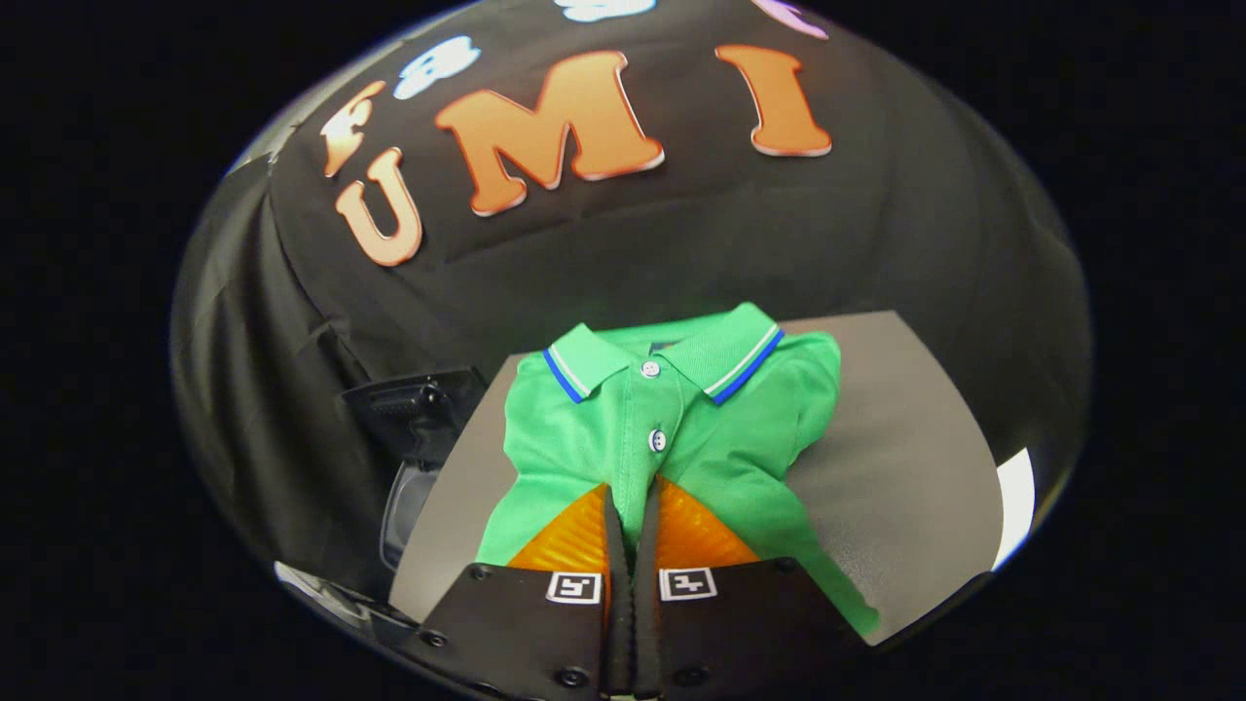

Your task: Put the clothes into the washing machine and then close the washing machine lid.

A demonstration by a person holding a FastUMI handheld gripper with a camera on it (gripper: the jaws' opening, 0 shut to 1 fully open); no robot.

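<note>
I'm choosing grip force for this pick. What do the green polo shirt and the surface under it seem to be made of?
The green polo shirt looks like soft knit cotton or a blend: matte, finely textured weave, loose folds, ribbed striped collar, small pale buttons. The grey surface looks like a smooth, matte board or laminate, flat and even; exact material unclear. The gripper has its fingers nearly closed, pinching the shirt's front.

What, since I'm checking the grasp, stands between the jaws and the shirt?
Nothing visible does. The gripper is right on the shirt, which lies on the table. Its jaws are pinched nearly together on a fold of the shirt's front, just below the lower button.
</note>
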